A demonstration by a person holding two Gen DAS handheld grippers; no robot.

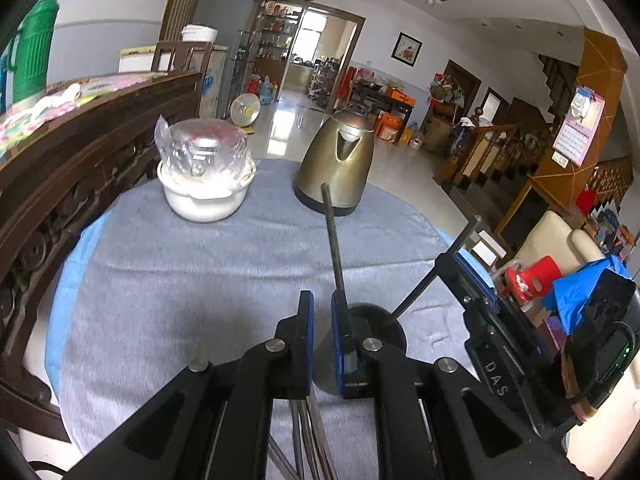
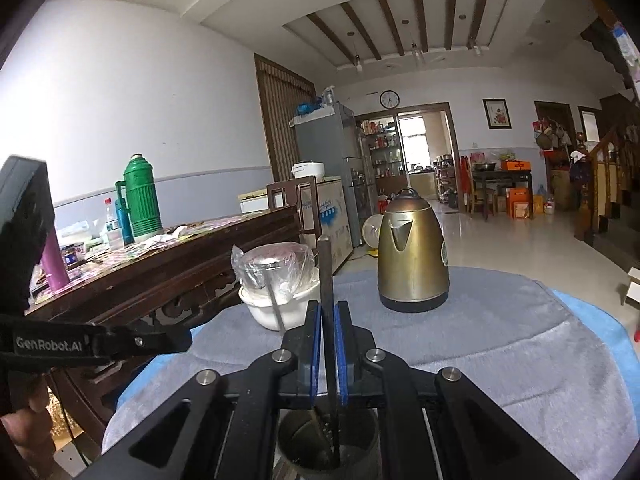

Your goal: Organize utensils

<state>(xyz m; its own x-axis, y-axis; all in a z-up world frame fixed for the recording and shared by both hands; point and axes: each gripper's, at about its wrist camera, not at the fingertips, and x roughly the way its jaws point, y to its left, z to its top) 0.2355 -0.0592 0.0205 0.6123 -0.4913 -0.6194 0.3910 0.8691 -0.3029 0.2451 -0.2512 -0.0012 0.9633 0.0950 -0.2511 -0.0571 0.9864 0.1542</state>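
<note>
Claws meet over the near cup (image 2: 328, 446): right claw (image 2: 328, 344) clamps a dark chopstick (image 2: 326, 280) standing in it; left claw (image 1: 322, 320) pinches another chopstick (image 1: 334, 240). Grey-clothed worktop (image 1: 200, 280) carries a kettle (image 1: 336, 160) far right, white bowl (image 1: 204, 196) far left.

One dark, slim chopstick (image 2: 329, 332) stood near upright, its lower end inside a dark round metal holder cup (image 2: 328, 446) on the grey cloth. A second thin utensil (image 1: 334, 240) rose beside the cup rim (image 1: 396, 326). Further thin sticks (image 1: 308, 440) lay flat on the cloth, partly hidden.
</note>
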